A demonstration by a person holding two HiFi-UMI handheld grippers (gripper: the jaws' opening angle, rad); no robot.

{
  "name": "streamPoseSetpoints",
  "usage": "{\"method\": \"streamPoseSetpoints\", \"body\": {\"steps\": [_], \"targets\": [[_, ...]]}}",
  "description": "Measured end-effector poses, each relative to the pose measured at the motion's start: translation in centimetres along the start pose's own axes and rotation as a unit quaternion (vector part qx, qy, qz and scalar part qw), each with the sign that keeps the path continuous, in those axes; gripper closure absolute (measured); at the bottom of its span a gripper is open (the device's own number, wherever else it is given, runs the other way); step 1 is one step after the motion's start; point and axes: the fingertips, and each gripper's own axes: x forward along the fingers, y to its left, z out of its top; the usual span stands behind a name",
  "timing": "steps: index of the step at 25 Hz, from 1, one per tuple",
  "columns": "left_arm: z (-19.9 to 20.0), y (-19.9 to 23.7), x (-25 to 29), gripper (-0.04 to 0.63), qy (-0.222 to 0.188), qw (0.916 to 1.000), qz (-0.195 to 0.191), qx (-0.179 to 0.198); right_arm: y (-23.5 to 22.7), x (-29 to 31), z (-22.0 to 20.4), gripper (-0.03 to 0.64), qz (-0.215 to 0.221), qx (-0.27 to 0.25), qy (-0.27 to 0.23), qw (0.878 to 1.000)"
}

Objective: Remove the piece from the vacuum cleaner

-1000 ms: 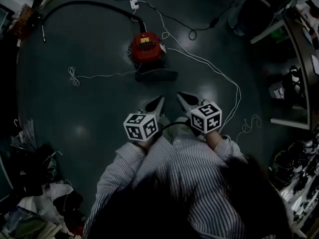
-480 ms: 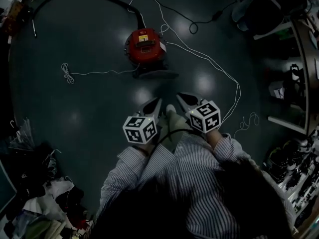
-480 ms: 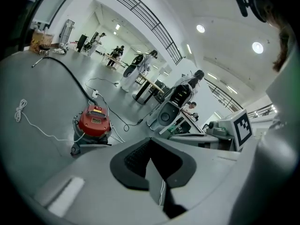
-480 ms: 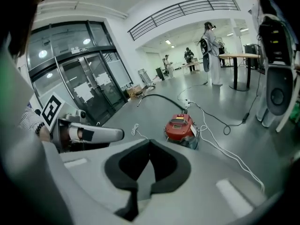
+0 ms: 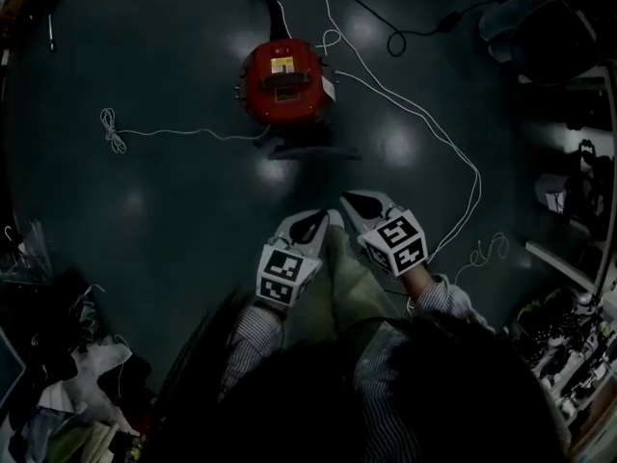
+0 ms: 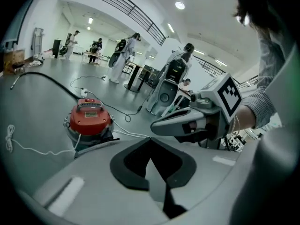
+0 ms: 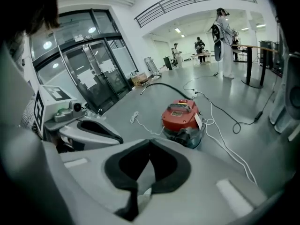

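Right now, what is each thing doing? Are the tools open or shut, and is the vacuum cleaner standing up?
Left tool: shut, holding nothing.
Right tool: shut, holding nothing.
Vacuum cleaner: standing upright on the floor, neither tool touching it.
Black hose: joined to the vacuum cleaner.
White cord: lying loose on the floor.

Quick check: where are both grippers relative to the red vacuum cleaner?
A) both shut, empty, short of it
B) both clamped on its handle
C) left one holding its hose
A: the left gripper and right gripper have jaws together on nothing, with floor showing between them and the vacuum cleaner.
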Motion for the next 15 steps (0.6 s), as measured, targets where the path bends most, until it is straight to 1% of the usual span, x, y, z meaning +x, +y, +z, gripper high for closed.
{"method": "streamPoseSetpoints", "body": {"steps": [2,4,7,9,11,13,15], "targets": [[-1.5,2.5,1.7,0.592,-0.001,0.9997,0.023,-0.009,-1.6,2.2,-1.5,0.615,-0.003,-0.018,0.012,1.000],[-2.7,4.7,3.1,0.592,0.000,0.9990,0.044,0.003,-2.7,4.1,-3.2,0.615,-0.003,-0.038,0.026,0.999],[-3.9,7.6,5.3,0.592,0.010,0.9967,0.070,0.040,-4.7,6.7,-5.1,0.614,-0.009,-0.073,0.045,0.996],[-4.6,9.5,6.9,0.592,0.022,0.9933,0.083,0.078,-6.2,8.1,-5.9,0.614,-0.023,-0.115,0.067,0.991],[-5.0,11.4,8.3,0.589,0.036,0.9878,0.096,0.117,-7.7,9.3,-6.4,0.600,-0.042,-0.168,0.095,0.980],[-4.9,13.1,9.5,0.499,0.055,0.9812,0.108,0.150,-9.0,10.5,-6.4,0.594,-0.058,-0.225,0.117,0.966],[-5.0,14.6,10.6,0.494,0.074,0.9753,0.115,0.173,-10.3,12.0,-6.7,0.585,-0.066,-0.279,0.142,0.947]]}}
